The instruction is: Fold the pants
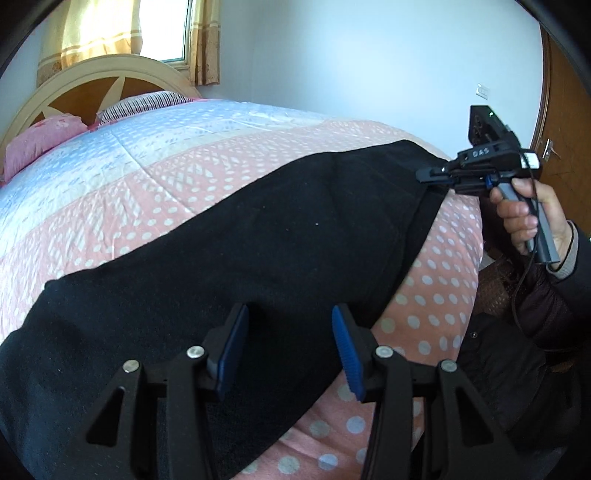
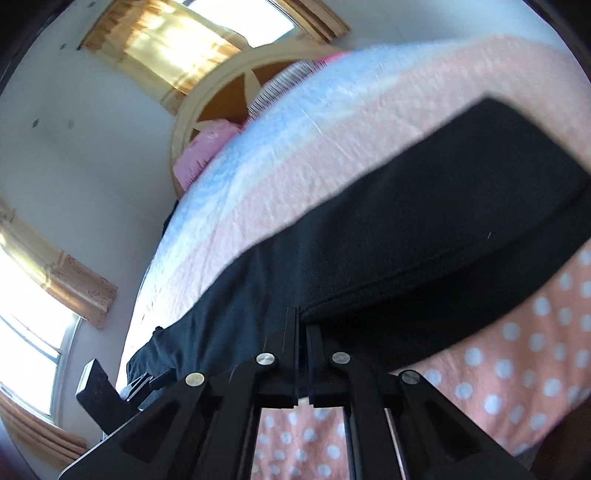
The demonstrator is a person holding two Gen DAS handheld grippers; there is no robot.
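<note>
You get bright daylight through the curtained window (image 1: 162, 29), blown out there. The right wrist view is motion-blurred across the quilt (image 2: 332, 122); left view is sharp. Fisheye bends edges, corners go black.

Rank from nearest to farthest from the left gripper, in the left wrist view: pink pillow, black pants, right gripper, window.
From the left gripper:
1. Black pants, right under its open fingers.
2. Right gripper, off to the right, at the pants' far corner.
3. Pink pillow, far left by the headboard.
4. Window, on the wall behind.
</note>
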